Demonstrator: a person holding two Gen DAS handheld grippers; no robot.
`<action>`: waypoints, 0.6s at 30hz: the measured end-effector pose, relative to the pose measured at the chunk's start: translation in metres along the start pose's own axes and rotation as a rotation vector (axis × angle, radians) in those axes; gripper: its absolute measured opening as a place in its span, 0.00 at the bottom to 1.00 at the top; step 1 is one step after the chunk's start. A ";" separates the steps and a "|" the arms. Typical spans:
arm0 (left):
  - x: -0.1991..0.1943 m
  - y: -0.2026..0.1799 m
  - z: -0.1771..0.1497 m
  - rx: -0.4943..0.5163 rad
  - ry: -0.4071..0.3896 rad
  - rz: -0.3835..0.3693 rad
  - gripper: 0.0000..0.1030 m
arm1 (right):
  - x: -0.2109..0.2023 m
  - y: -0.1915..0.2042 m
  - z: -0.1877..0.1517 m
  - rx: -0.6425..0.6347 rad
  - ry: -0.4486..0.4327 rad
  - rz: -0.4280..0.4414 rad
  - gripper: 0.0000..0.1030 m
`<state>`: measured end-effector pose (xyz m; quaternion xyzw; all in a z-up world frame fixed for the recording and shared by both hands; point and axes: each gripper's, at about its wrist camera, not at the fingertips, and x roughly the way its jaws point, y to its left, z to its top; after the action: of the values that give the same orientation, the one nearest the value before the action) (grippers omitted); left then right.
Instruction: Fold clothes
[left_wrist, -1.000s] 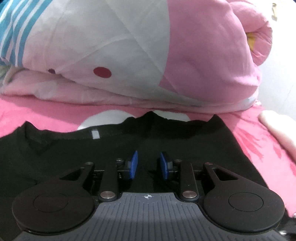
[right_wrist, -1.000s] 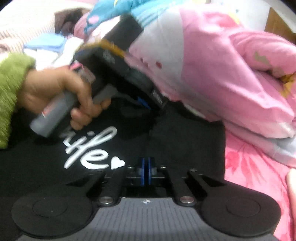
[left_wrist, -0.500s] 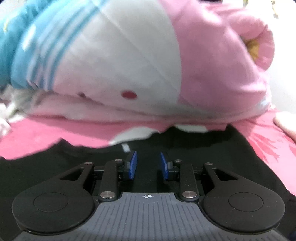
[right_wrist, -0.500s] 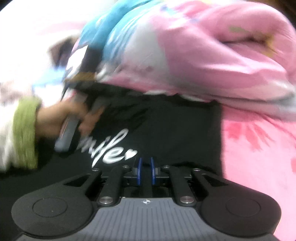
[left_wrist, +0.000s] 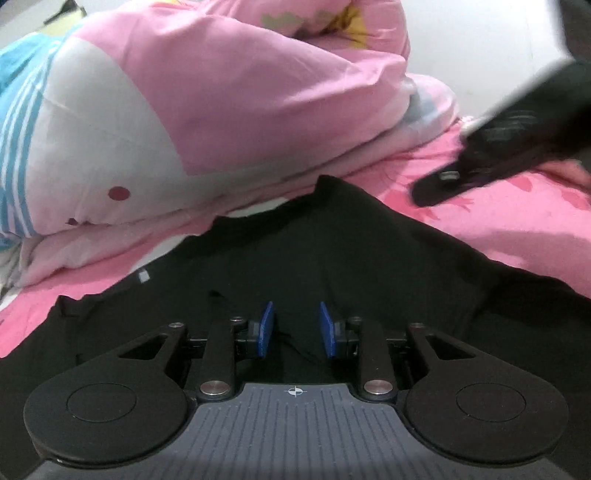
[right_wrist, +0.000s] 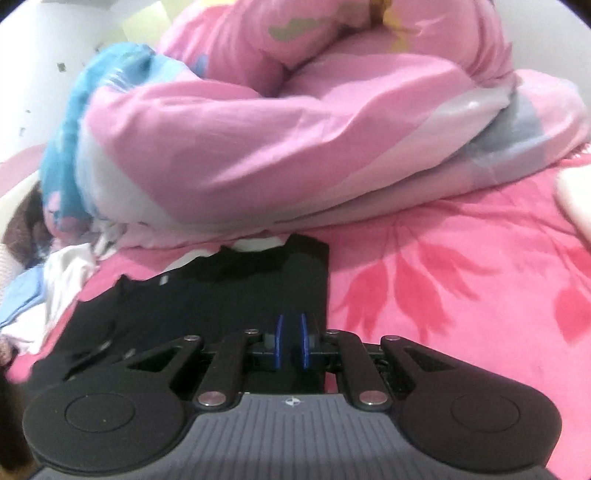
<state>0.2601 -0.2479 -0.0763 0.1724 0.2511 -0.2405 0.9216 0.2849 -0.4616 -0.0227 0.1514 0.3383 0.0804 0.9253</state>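
Note:
A black T-shirt (left_wrist: 369, 266) lies flat on the pink bedsheet (left_wrist: 517, 229), neckline and small white label toward the duvet. My left gripper (left_wrist: 295, 328) hovers over the shirt's upper middle, open, with nothing between its blue pads. In the right wrist view the shirt (right_wrist: 240, 295) shows a straight right edge. My right gripper (right_wrist: 291, 341) sits just inside that edge, its pads a narrow slit apart, and no cloth shows between them. The right tool's black body (left_wrist: 509, 147) appears blurred at the upper right of the left wrist view, above the sheet.
A bulky pink, white and blue duvet (right_wrist: 295, 129) is heaped just beyond the shirt's neckline. White and light-blue clothes (right_wrist: 62, 273) lie at the far left. A pale cloth (right_wrist: 576, 199) pokes in at the right. Flowered pink sheet (right_wrist: 443, 295) stretches right of the shirt.
Both views swung and rolled. The right gripper slid to the shirt's right edge and its pads parted slightly. The hand with the left tool and the white lettering left the right view.

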 end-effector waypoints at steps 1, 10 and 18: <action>0.000 0.002 -0.001 -0.010 0.002 -0.004 0.27 | 0.012 -0.001 0.004 -0.002 0.009 -0.007 0.09; 0.002 0.012 -0.007 -0.086 0.001 -0.042 0.30 | 0.068 -0.022 0.028 0.085 -0.002 -0.065 0.03; 0.005 0.017 -0.009 -0.128 -0.001 -0.068 0.31 | 0.053 -0.027 0.035 0.173 -0.022 0.066 0.04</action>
<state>0.2697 -0.2317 -0.0826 0.1045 0.2714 -0.2555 0.9220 0.3487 -0.4821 -0.0383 0.2426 0.3288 0.0795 0.9092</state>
